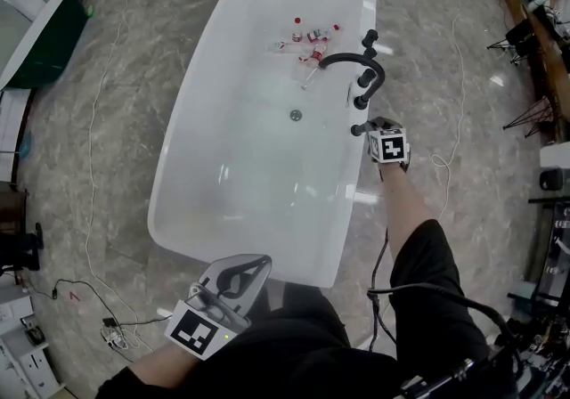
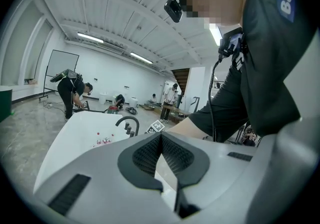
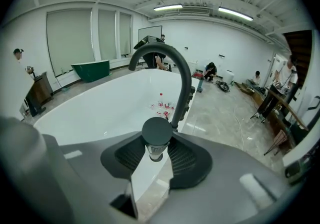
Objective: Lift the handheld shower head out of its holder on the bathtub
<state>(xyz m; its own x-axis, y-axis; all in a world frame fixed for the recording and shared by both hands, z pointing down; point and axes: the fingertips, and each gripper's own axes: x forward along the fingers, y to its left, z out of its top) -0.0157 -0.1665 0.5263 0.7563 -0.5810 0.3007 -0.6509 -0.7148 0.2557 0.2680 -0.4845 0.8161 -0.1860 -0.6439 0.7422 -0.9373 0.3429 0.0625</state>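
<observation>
Closing my right gripper [image 3: 157, 145] round the shower head [image 3: 157, 130], I have its round black cap between the jaw tips, and the ribbed pads seem to lie against both sides of the stem below it. It stands upright in its holder on the right rim of the white bathtub [image 1: 249, 166], just past the curved black faucet [image 1: 352, 59]. My left gripper [image 1: 239, 277] hangs by the tub's near end with its jaws together and nothing between them. Each gripper's cube bears a black-and-white square marker with no letters on it. Small bottles [image 1: 307, 36] with red caps and labels lie in the tub near the faucet, and their print is too small to read.
</observation>
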